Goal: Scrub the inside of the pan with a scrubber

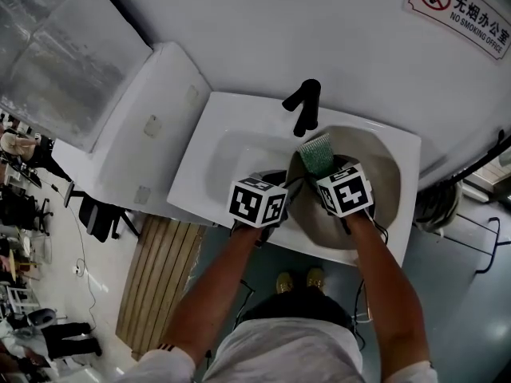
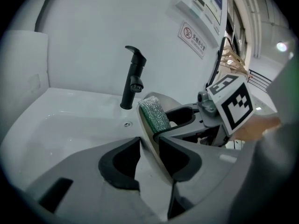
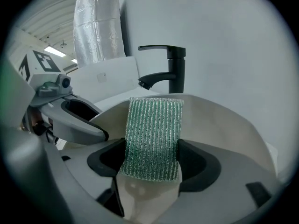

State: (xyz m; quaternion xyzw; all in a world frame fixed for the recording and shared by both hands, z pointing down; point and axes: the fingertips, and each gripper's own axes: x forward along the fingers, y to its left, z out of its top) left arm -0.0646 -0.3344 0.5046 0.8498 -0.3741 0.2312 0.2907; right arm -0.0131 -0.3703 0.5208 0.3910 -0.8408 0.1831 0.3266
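Note:
A beige pan (image 1: 375, 174) stands tilted in the right half of the white sink (image 1: 231, 150). My left gripper (image 2: 149, 141) is shut on the pan's near rim (image 2: 144, 120), which runs thin between its two black pads. The right gripper (image 3: 152, 160) is shut on a green ribbed scrubber (image 3: 152, 139), which sticks up past the pads over the pan's pale inside (image 3: 224, 125). In the head view the scrubber (image 1: 317, 154) shows above the right marker cube, just under the faucet. The left gripper's tip (image 3: 100, 132) sits close to the scrubber's left.
A black faucet (image 1: 305, 106) rises at the back of the sink, close behind the scrubber. A white slanted unit (image 1: 136, 118) adjoins the sink on the left. A no-smoking sign (image 1: 463, 6) hangs on the wall. Wooden slats (image 1: 160, 278) lie on the floor.

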